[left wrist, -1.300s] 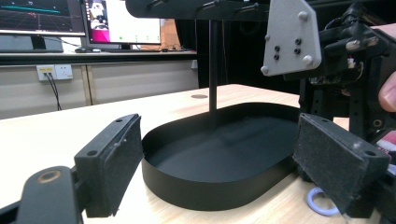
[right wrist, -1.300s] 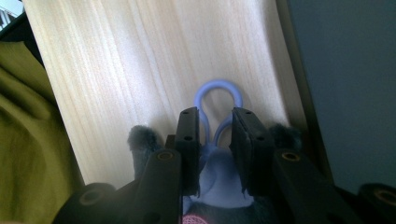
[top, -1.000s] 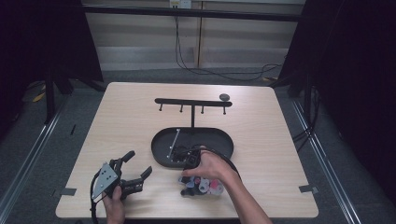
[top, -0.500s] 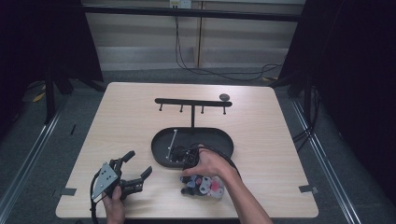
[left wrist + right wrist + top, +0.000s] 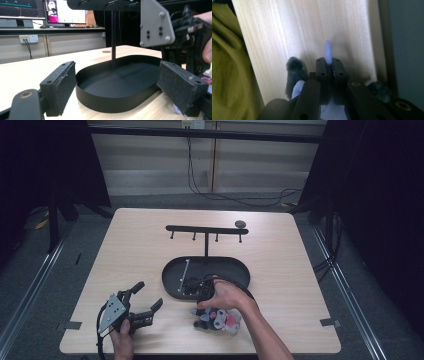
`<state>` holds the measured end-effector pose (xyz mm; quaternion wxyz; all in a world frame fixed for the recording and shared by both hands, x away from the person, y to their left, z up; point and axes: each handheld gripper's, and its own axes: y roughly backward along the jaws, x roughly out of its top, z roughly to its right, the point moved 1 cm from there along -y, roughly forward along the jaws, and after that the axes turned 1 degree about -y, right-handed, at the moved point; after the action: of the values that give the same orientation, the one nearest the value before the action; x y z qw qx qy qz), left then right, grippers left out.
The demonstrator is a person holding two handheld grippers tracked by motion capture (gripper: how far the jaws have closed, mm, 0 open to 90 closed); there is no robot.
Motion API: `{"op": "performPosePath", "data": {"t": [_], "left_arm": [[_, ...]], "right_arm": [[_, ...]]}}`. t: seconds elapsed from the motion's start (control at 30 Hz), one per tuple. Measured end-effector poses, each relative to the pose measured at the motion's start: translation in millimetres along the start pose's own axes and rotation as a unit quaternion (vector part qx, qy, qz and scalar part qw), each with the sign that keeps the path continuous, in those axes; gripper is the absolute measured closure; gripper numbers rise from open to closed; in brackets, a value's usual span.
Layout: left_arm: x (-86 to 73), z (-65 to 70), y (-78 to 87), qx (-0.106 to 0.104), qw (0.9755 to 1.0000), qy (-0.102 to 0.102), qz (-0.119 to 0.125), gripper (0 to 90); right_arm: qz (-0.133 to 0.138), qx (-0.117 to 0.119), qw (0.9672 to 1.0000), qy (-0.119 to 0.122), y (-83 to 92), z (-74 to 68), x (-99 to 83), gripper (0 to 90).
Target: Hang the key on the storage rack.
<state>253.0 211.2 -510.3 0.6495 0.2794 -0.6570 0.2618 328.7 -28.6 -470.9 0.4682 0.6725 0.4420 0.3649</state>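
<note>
At the near-left corner of the table (image 5: pixel 125 235), well left of the black oval tray (image 5: pixel 172 270), the left gripper (image 5: pixel 145 304) rests in its hand w/ fingers (image 5: pixel 61 87) spread wide and nothing between them. It points toward the tray, prob. parked so it stays clear while the other hand works.

Tray sits mid-table, w/ a T-shaped hook stand (image 5: pixel 206 231) rising from its far side; likely the place where small things get hung.

Just in front of the tray's near rim lies a small plush toy (image 5: pixel 220 319), grey/white/pink, on the wood. The right gripper (image 5: pixel 204 292) comes down onto it from the tray side. Its fingers (image 5: pixel 322 72) have just been closing and now stand nearly together, pinching a thin pale-blue tab or loop (image 5: pixel 328 51) of the toy. Gripping that slim bit, not the soft body, looks meant to give a firm lift, maybe for a hook.
</note>
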Motion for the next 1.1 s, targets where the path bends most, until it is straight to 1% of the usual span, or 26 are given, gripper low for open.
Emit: {"op": "performPosePath", "data": {"t": [0.03,0.07,0.13,0.27,0.33,0.4,0.43,0.6,0.63,0.67,0.7,0.73,0.77,0.8,0.83,0.93,0.97,1.0,1.1], "left_arm": [[0.0,-0.1,-0.1,-0.002,1.0000,-0.001,0.000,15.4],[-0.1,0.4,0.1,0.001,1.0000,0.003,-0.001,15.4],[0.0,-0.1,-0.1,-0.002,1.0000,-0.001,0.000,15.4],[0.0,-0.2,-0.1,-0.002,1.0000,-0.001,0.000,15.4],[0.0,-0.2,-0.1,-0.002,1.0000,-0.001,0.000,15.4],[0.0,-0.1,-0.1,-0.002,1.0000,-0.001,0.000,15.4],[0.0,-0.1,-0.1,-0.002,1.0000,-0.001,0.000,15.4],[0.0,-0.1,-0.1,-0.001,1.0000,-0.001,0.000,15.4],[-0.1,0.1,-0.4,-0.001,1.0000,0.000,0.002,15.4],[-0.2,0.5,-0.2,0.000,1.0000,0.003,0.001,15.4],[-0.1,-0.1,-0.4,-0.001,1.0000,-0.001,0.002,15.4],[-0.1,-0.1,-0.4,-0.001,1.0000,-0.001,0.002,15.4],[-0.1,-0.1,-0.4,-0.001,1.0000,-0.001,0.002,15.4],[-0.1,0.0,-0.3,-0.001,1.0000,-0.001,0.002,15.4],[0.1,-0.2,-0.1,-0.002,1.0000,-0.001,-0.001,15.4],[0.0,-0.2,-0.1,-0.002,1.0000,-0.001,0.000,15.4],[0.0,-0.2,-0.1,-0.002,1.0000,-0.001,0.000,15.4],[0.0,0.0,0.0,0.000,1.0000,0.000,0.000,15.4],[0.0,-0.2,-0.1,-0.002,1.0000,-0.001,0.000,15.4]], "right_arm": [[0.007,0.000,1.0000,0.001,4.5,-2.0,-1.0,86.1],[0.007,0.000,1.0000,0.001,4.5,-2.0,-1.0,86.1],[0.003,0.001,1.0000,-0.002,9.2,-2.9,-1.8,86.0],[0.000,-0.001,1.0000,0.003,12.6,-1.7,-3.2,86.6],[0.009,-0.002,0.9999,0.004,17.8,-3.9,-5.4,86.9],[0.007,-0.001,1.0000,0.006,20.7,-4.8,-6.3,86.9],[0.015,-0.002,0.9999,0.006,24.6,-7.0,-8.8,87.0],[0.018,-0.006,0.9998,0.007,32.3,-10.2,-12.8,87.2],[0.019,-0.005,0.9998,0.006,35.8,-11.6,-13.8,87.2],[0.024,-0.007,0.9996,0.011,38.2,-12.1,-14.8,87.2],[0.024,-0.009,0.9996,0.011,42.2,-13.0,-15.6,87.3],[0.028,-0.007,0.9995,0.011,45.2,-13.6,-16.8,87.3],[0.037,-0.011,0.9992,0.012,50.7,-14.5,-18.6,87.4],[0.037,-0.011,0.9992,0.012,50.7,-14.5,-18.6,87.4],[0.042,-0.009,0.9990,0.012,56.5,-16.0,-20.6,87.4],[0.047,-0.010,0.9988,0.012,61.3,-16.6,-22.7,87.4],[0.053,-0.013,0.9984,0.014,67.0,-17.4,-24.8,87.4],[0.053,-0.013,0.9984,0.014,67.0,-17.4,-24.8,87.4],[0.050,-0.015,0.9985,0.016,74.9,-18.3,-26.7,87.5]]}}
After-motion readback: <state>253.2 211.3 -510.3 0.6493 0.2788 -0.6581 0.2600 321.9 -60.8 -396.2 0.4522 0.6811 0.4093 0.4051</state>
